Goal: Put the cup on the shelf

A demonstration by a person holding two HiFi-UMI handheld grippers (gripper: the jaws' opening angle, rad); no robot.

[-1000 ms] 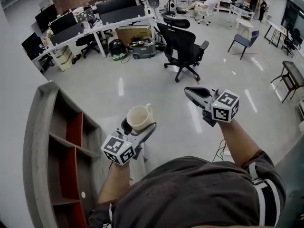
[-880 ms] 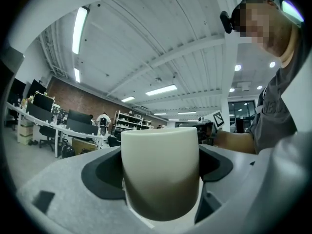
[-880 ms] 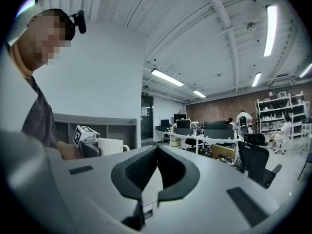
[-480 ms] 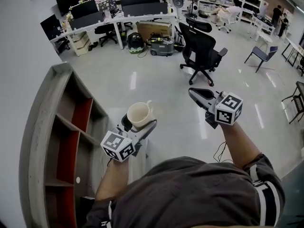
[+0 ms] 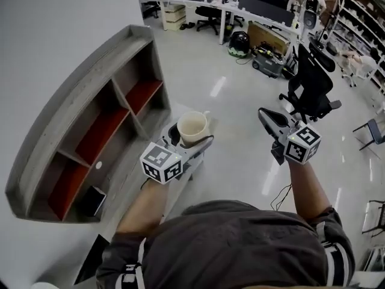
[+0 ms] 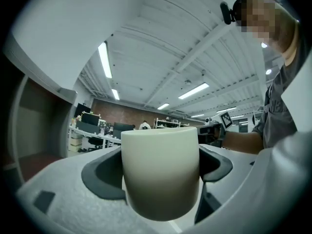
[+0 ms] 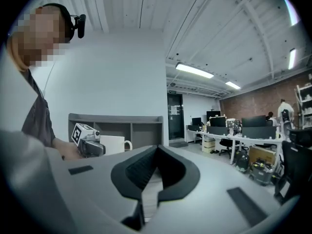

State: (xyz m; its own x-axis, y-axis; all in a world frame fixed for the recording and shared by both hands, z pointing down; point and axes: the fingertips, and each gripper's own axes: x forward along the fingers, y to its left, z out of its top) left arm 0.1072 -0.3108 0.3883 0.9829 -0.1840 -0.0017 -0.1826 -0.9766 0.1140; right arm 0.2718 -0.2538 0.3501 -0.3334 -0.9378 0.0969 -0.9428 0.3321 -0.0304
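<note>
The left gripper (image 5: 194, 142) has its jaws clamped on the body of the cream cup (image 5: 194, 124), which sits upright with its mouth open to the ceiling and its handle turned away toward the top of the frame. It hangs in mid-air just right of the grey shelf (image 5: 72, 101), which fills the left half of the head view with its red-backed compartments facing the person. The right gripper (image 5: 269, 118) is held off at centre right, jaws pressed together on nothing. The step in hand looks like the carry toward a compartment. To do it well, keep the cup level, swing it left until it faces an open bay, then go in straight so the rim passes under the board above and the jaws miss the uprights. The bay at lower left holds a small dark object (image 5: 93, 200), possibly a flat box, so a free bay higher in the frame seems the safer choice. Set the base flat before letting the jaws part.
</note>
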